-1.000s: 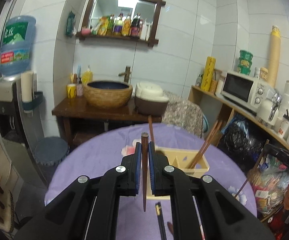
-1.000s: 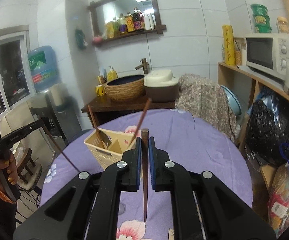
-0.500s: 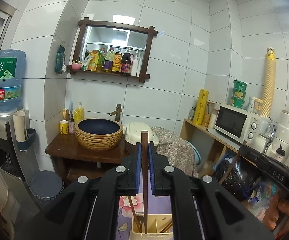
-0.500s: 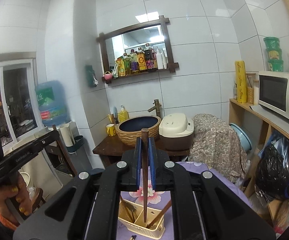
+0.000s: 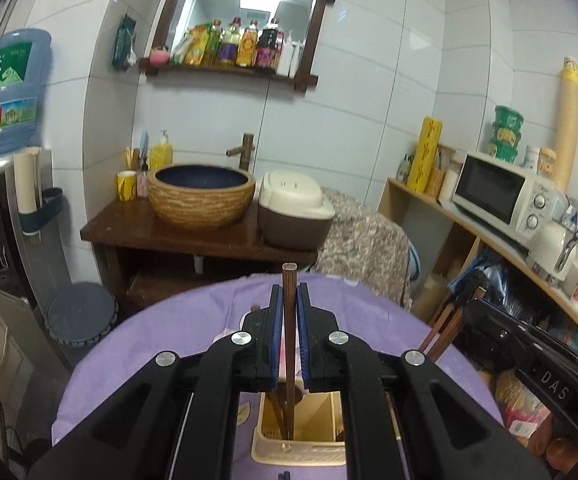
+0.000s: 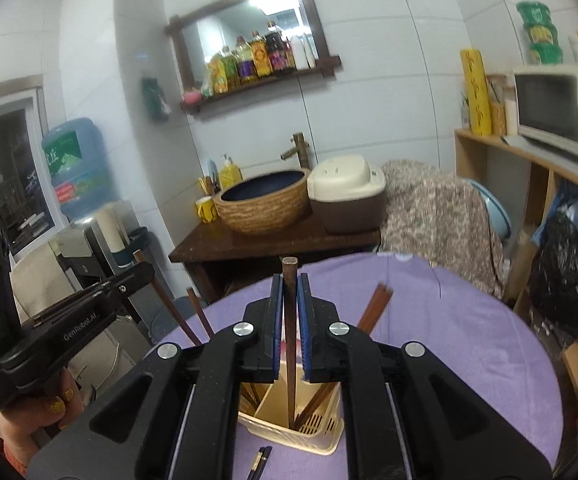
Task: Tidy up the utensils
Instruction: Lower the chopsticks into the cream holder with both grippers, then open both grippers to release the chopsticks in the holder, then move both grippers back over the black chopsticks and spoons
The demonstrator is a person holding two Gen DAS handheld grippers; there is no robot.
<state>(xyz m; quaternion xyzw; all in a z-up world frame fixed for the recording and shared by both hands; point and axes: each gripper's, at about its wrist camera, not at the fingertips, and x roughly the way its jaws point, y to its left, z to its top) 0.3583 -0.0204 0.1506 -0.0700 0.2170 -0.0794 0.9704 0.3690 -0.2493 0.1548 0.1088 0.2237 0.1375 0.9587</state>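
My left gripper (image 5: 288, 292) is shut on a brown wooden chopstick (image 5: 289, 344) held upright; its lower tip hangs in the left compartment of the cream utensil basket (image 5: 301, 452). My right gripper (image 6: 288, 292) is shut on another brown chopstick (image 6: 290, 340), whose tip dips into the same cream basket (image 6: 309, 438). Several more chopsticks (image 6: 373, 308) lean in the basket. A dark pair of chopsticks (image 6: 260, 458) lies on the purple cloth just in front of it. The other gripper shows in each view: the right one (image 5: 529, 356), the left one (image 6: 69, 320) with a hand under it.
The round table (image 5: 161, 336) wears a purple flowered cloth. Behind it stand a wooden stand with a woven basin (image 5: 201, 196) and a rice cooker (image 5: 295, 210). A shelf with a microwave (image 5: 501, 196) runs along the right; a water dispenser (image 5: 5, 92) is at the left.
Both grippers swung up and then dipped again, and now hover over the basket with their chopstick tips inside it. Earlier the basket lay farther ahead of them.
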